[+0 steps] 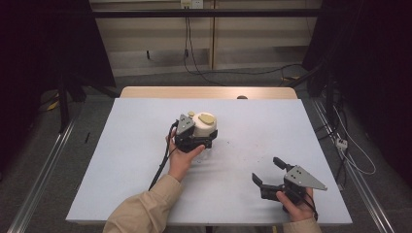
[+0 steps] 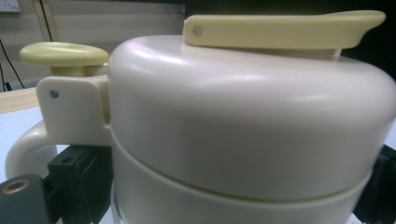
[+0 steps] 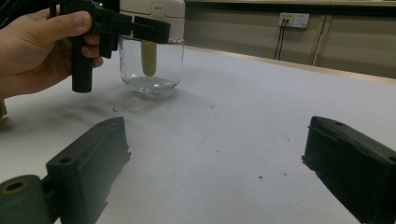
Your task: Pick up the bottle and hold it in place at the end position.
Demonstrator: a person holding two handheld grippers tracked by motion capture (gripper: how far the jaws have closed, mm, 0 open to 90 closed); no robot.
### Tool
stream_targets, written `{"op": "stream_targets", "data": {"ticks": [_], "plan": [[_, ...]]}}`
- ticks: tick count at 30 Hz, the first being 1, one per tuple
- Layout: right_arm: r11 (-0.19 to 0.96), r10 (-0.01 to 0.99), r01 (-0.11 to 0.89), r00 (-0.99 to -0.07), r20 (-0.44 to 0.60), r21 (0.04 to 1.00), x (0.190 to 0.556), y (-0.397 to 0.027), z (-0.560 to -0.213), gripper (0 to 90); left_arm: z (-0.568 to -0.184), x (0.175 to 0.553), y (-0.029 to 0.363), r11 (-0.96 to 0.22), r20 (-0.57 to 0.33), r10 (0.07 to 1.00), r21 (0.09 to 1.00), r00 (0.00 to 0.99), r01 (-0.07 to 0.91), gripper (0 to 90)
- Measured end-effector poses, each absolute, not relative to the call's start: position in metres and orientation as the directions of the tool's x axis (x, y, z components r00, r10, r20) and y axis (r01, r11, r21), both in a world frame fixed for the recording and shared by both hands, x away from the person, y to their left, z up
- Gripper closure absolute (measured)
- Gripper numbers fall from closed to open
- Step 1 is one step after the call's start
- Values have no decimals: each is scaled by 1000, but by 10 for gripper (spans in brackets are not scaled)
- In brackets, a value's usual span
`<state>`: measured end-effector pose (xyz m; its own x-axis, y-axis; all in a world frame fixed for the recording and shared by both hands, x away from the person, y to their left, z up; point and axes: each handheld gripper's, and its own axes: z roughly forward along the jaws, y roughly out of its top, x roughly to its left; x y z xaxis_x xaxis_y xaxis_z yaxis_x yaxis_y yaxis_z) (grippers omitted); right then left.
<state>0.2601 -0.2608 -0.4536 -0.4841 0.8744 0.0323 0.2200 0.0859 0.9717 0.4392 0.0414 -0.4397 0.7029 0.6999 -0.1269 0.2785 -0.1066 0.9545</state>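
Cream-lidded clear glass jug (image 1: 204, 127) stands upright, left tool (image 1: 194, 141) clamping it.

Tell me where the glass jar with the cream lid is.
The jar stands mid-table in the high view, left claw closed around its cream top.

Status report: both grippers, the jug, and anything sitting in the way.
Left gripper clamped round the cream-topped glass jug, upright on the table. Right gripper open, empty, low over the table. Nothing between them.
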Motion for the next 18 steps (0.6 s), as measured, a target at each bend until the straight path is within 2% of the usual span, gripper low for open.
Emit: {"op": "stream_targets", "data": {"ticks": [18], "plan": [[88, 870, 218, -492, 31, 972, 261, -259, -453, 54, -437, 445, 36, -107, -123, 709, 955, 695, 278, 64]]}}
